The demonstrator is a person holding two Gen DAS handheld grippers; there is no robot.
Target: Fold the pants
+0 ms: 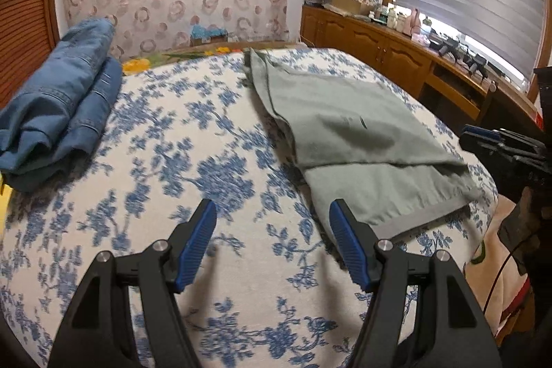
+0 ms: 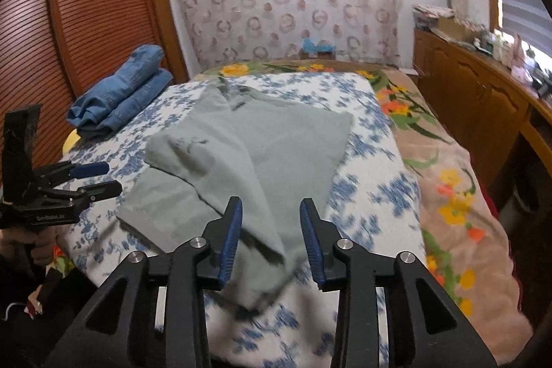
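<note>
Now both grippers' jaws apart; grey pants [image 2: 248,140] under right gripper [image 2: 270,206], untouched.

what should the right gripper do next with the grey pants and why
Probably lift clear and regrip for the next fold. The right gripper stands open with a corner of the grey pants lying loose between its fingers, not pinched. The left gripper is open over the bedspread, holding nothing.

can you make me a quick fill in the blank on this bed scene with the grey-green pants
1. The grey-green cotton pants lie on a white bedspread printed with ____ flowers.
2. The folded blue denim jeans sit near the louvered ____ door.
3. Both pairs of tongs have ____ pads.
4. The left tongs hold ____.

Missing words: blue; wooden; blue; nothing
</note>
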